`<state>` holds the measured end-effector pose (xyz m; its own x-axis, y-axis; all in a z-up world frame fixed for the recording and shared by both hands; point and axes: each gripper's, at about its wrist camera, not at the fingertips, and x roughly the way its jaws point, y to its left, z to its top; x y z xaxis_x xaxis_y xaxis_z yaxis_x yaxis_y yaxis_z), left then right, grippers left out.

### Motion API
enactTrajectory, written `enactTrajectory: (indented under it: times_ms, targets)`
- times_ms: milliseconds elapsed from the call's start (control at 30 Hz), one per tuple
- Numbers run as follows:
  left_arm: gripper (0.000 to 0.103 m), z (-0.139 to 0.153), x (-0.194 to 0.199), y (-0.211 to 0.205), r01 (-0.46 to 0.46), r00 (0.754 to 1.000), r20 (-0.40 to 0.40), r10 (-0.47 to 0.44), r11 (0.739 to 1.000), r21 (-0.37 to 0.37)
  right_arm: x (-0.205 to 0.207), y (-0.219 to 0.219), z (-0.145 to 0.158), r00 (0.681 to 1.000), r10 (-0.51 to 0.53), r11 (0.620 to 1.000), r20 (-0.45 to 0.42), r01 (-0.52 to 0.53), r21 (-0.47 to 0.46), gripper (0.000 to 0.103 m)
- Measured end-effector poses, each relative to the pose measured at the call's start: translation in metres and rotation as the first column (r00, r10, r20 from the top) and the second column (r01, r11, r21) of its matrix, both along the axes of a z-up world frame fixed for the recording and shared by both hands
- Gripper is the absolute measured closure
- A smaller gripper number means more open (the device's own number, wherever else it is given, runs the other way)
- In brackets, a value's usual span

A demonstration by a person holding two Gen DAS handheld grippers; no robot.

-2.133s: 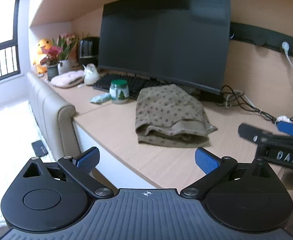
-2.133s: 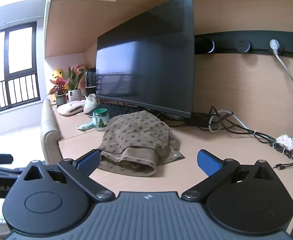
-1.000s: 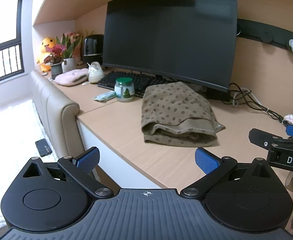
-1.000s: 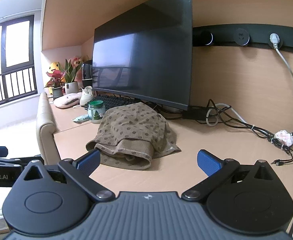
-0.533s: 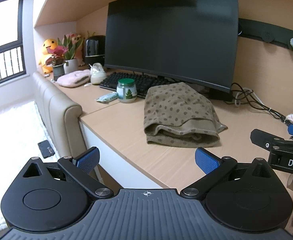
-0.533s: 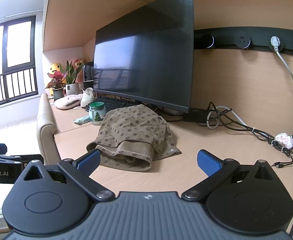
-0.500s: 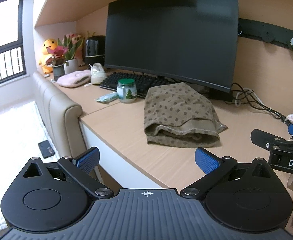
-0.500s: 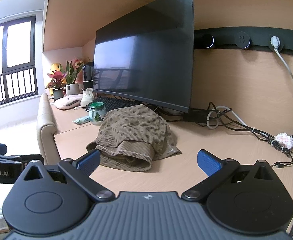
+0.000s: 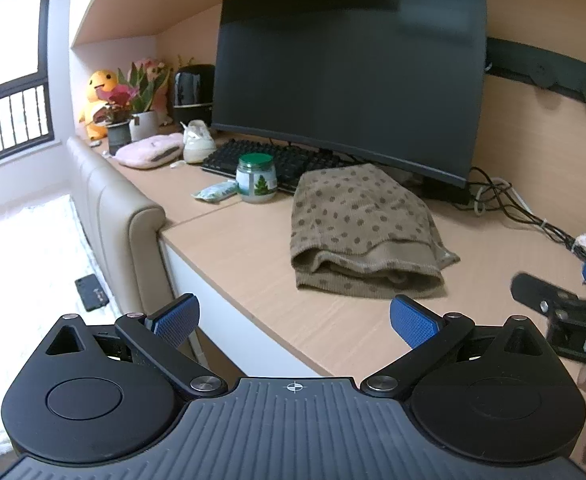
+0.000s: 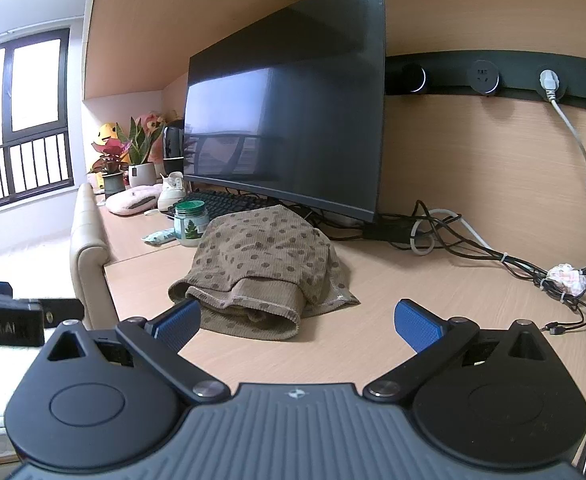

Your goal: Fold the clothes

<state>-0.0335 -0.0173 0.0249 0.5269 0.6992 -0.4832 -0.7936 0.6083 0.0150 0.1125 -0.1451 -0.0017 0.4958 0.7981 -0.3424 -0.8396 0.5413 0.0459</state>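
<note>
Brown dotted garment (image 9: pixel 363 232), folded into a loose bundle on the wooden desk (image 9: pixel 253 256), in front of the dark monitor (image 9: pixel 349 64) and just right of a green-lidded jar (image 9: pixel 256 177). Short of it, both left gripper (image 9: pixel 293 318) and right gripper (image 10: pixel 295 322), blue pads spread wide, gripping nothing.

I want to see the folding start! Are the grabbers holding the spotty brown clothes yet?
Not yet. The left gripper and the right gripper are both open and empty. The spotty clothes lie on the desk, untouched.
</note>
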Motion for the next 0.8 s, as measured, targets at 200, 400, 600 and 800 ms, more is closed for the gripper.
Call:
enactTrajectory:
  times_ms: [200,400,600,800]
  targets:
    - [0.000,0.016,-0.003,0.010,-0.033,0.999,0.021,0.032,0.998,0.050,0.005,-0.003,0.002,1.000,-0.022,1.000,-0.004,0.022,0.010,0.000]
    - [0.000,0.015,0.001,0.019,-0.034,0.999,0.016,0.034,0.999,0.007,0.013,0.001,0.005,0.999,0.005,1.000,-0.037,-0.005,0.004,0.000]
    - [0.000,0.025,0.026,0.047,0.033,0.999,0.019,-0.031,0.997,-0.066,0.027,0.013,0.015,0.999,0.006,1.000,-0.038,-0.006,-0.001,0.000]
    - [0.000,0.027,0.053,0.062,0.056,0.998,0.002,-0.056,0.998,0.035,0.044,0.029,0.030,0.998,-0.062,0.998,0.005,0.061,0.015,0.000]
